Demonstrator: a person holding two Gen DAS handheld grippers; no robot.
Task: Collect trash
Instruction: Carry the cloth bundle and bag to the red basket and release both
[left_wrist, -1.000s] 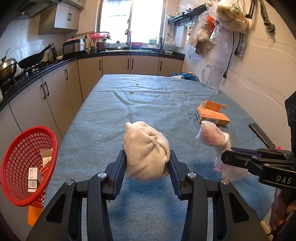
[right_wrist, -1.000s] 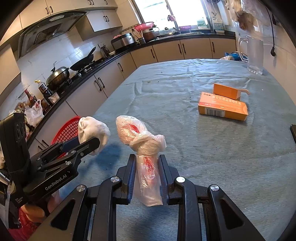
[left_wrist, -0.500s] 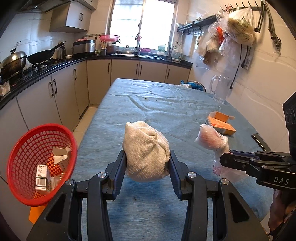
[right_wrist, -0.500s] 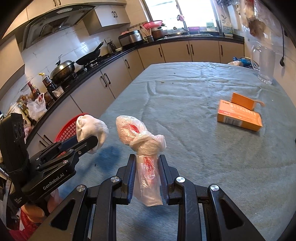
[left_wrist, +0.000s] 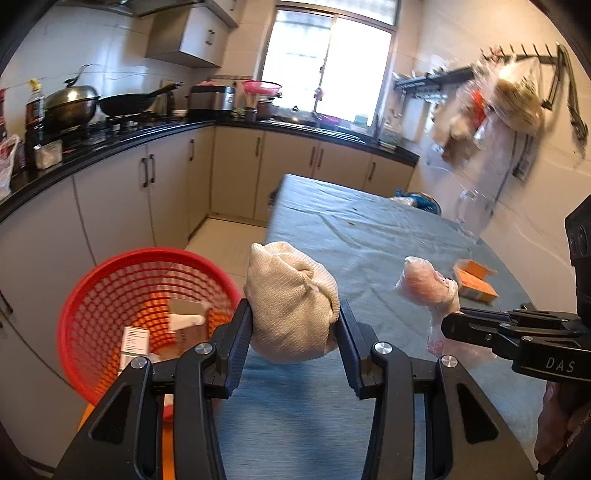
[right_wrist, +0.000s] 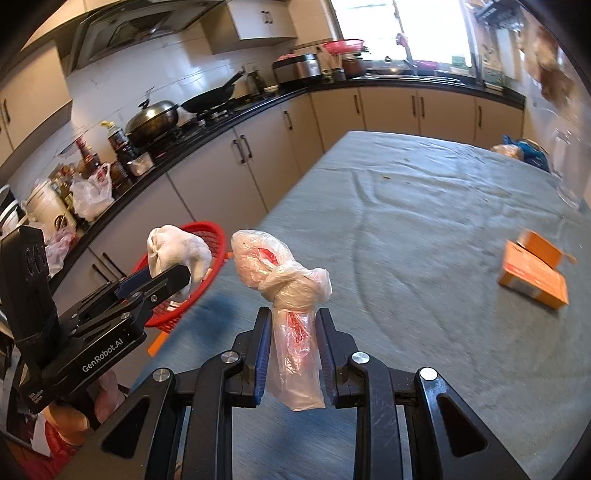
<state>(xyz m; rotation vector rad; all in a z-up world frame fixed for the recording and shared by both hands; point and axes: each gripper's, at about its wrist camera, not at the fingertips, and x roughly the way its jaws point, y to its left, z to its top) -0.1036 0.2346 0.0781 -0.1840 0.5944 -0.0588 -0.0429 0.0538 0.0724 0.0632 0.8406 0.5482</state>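
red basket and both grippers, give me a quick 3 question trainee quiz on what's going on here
1. True or false: the left gripper is shut on a crumpled white cloth wad.
2. Multiple choice: what does the right gripper hold? A) an orange box B) a knotted plastic bag C) a bottle
3. Fill in: the red basket sits beside the table, off its ___ edge as the left wrist view shows it.

Key
1. True: both fingers press its sides.
2. B: the knotted plastic bag stands between the fingers; the orange boxes lie on the table.
3. Left; some boxes and paper already lie in it.
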